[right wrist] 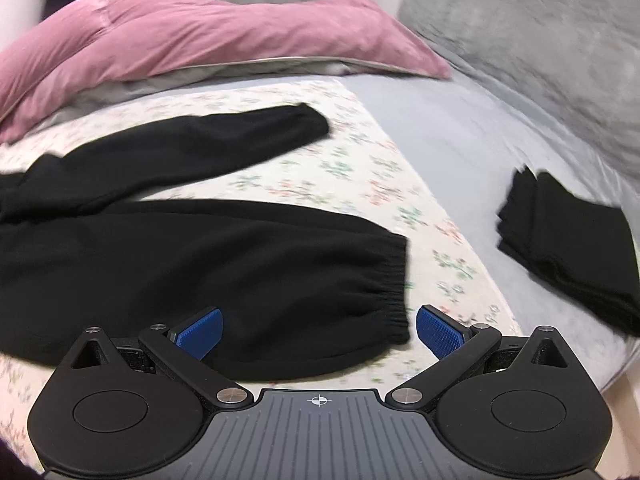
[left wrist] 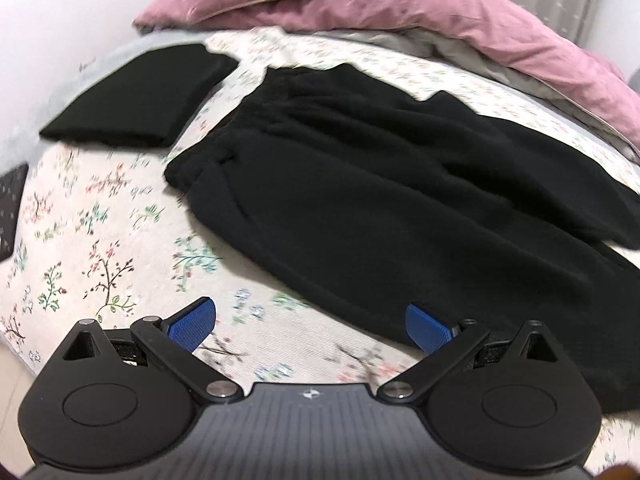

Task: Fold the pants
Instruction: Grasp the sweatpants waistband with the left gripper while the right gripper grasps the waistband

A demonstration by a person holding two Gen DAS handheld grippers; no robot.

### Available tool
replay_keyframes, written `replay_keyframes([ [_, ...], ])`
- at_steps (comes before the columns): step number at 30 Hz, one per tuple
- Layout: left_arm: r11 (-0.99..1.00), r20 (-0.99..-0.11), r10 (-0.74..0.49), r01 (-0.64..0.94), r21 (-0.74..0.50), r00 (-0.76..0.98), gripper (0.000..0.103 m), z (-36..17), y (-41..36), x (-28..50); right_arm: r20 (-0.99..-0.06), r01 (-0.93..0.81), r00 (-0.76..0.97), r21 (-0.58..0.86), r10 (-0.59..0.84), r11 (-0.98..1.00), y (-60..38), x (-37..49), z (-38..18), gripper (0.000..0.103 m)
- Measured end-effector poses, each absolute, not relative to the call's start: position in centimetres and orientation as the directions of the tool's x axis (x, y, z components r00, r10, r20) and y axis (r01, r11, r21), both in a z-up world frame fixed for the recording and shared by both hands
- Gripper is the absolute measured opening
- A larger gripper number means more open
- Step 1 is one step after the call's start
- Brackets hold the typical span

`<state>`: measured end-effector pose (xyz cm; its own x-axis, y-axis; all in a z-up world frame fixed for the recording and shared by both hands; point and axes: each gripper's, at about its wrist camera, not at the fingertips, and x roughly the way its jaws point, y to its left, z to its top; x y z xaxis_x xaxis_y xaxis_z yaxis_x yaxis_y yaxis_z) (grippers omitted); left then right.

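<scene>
Black fleece pants (left wrist: 360, 200) lie spread flat on the floral bed cover (left wrist: 100, 240), long axis running crosswise in front of both tongs, waistband off toward the left side and cuffs toward the right. Left tongs (left wrist: 310, 328) hover wide open, empty, with the near leg's edge just ahead of the right-hand fingertip. Right tongs (right wrist: 320, 332) are also spread wide, holding nothing, poised right over the near cuff (right wrist: 384, 280). The right looks nearer its grab; the far leg (right wrist: 200, 148) splays away beyond.
</scene>
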<state>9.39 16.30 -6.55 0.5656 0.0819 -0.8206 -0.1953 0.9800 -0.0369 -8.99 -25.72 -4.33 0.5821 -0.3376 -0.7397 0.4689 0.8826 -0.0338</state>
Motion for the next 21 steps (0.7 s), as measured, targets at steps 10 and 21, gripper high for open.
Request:
replay_keyframes([
  [10, 0.938, -0.799, -0.041, -0.253, -0.238, 0.6, 0.101, -8.2, 21.9, 10.9, -0.814, 0.595, 0.532, 0.162, -0.234, 0.787, -31.2, -10.3, -8.6, 0.099],
  [21, 0.883, -0.76, -0.114, -0.286, -0.373, 0.64, 0.029, -10.2, 24.1, 12.7, -0.813, 0.641, 0.548, 0.258, -0.196, 0.723, -32.1, -9.5, -12.3, 0.031],
])
